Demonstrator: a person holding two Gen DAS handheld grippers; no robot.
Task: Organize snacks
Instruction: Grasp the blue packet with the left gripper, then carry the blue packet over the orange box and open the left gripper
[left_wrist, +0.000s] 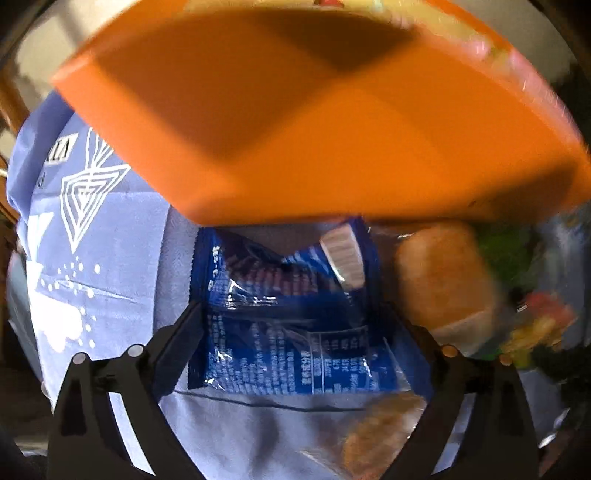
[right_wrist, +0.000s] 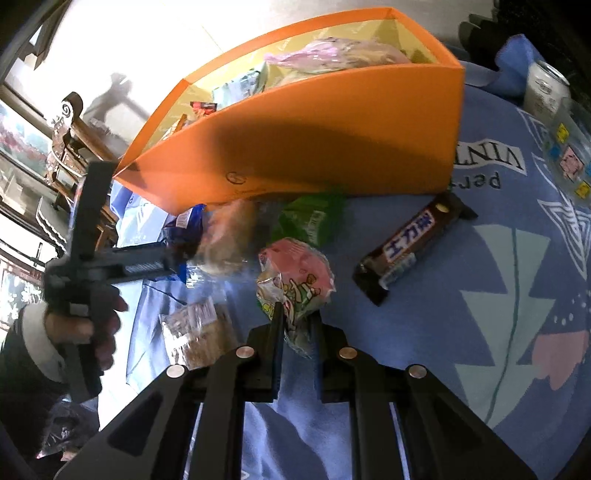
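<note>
While your right hand holds its snack, read these lines.
Right fingers: pinching the pink snack bag by its crinkled end.
Left fingers: spread wide over the blue snack packet, not touching it.
Where: both snacks are on the blue cloth on the table, just in front of the orange box.
Do it well: you should lower straight down, squeeze the packet's middle, then lift over the box wall.
Looks: shiny, crinkly, blue with white writing.
</note>
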